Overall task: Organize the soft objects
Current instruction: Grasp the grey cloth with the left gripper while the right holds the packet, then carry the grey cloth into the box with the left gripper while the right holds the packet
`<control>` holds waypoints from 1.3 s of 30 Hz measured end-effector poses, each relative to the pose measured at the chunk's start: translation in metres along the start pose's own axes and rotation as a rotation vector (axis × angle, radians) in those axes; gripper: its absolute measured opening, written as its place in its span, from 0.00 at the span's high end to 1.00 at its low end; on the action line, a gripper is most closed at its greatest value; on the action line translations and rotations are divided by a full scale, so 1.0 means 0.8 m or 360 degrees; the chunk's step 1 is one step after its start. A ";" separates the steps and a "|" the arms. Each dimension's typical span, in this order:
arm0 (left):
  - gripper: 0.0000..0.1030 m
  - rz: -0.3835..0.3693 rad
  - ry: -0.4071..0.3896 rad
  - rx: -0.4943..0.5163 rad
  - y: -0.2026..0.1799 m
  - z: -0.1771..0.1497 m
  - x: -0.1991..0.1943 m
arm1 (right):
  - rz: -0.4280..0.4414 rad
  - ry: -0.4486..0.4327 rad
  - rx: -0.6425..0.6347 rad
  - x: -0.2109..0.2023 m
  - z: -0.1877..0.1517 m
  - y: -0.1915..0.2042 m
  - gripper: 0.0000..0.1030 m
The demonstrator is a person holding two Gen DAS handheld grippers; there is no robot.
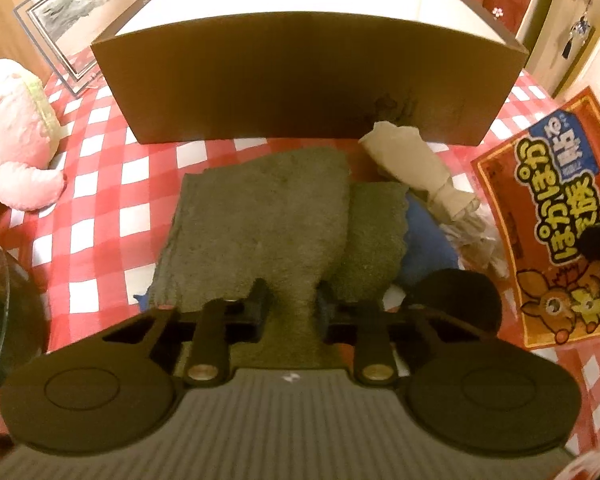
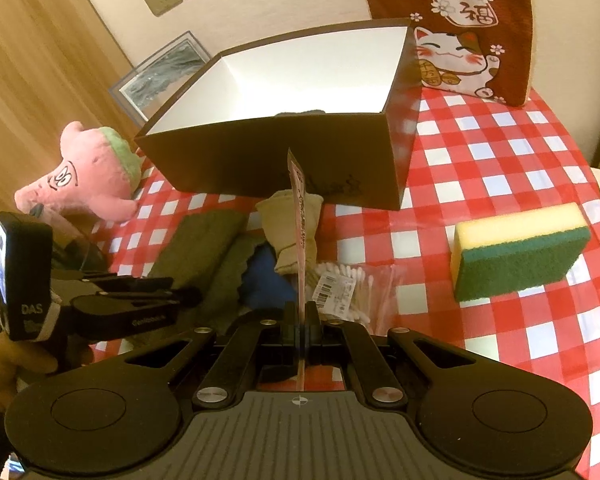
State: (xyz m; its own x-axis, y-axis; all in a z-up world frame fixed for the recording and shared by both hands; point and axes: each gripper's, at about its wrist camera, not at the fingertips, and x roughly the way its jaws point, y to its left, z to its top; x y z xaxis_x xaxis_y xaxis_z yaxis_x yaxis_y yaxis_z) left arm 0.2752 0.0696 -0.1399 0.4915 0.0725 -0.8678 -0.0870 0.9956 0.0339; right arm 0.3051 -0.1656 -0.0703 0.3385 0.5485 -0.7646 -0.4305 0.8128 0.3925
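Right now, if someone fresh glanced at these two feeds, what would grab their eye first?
Probably the big dark cardboard box with a white inside, standing open at the back of the red-and-white checked tablecloth. Next, the olive-green towel in front of it, pinched by the left tongs, and the thin orange printed packet held edge-on in the right tongs. Off to the left lies a pink plush toy.
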 end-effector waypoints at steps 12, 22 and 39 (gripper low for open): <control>0.92 0.0000 -0.0198 -0.0151 0.050 0.006 -0.071 | 0.0010 -0.0036 -0.0012 -0.008 0.002 0.006 0.98; 0.92 -0.0001 -0.0361 -0.0268 0.098 0.010 -0.144 | 0.0018 -0.0081 -0.0010 -0.021 0.007 0.008 0.98; 0.92 -0.0071 -0.0522 -0.0260 0.094 0.037 -0.189 | 0.0052 -0.0202 -0.0021 -0.052 0.037 0.008 0.98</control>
State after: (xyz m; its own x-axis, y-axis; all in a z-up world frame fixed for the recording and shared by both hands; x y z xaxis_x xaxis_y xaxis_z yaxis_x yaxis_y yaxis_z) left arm 0.2200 0.1351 0.0089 0.7474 0.0705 -0.6606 -0.1835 0.9776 -0.1033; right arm 0.3128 -0.1778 -0.0210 0.4268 0.5955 -0.6806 -0.4536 0.7920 0.4086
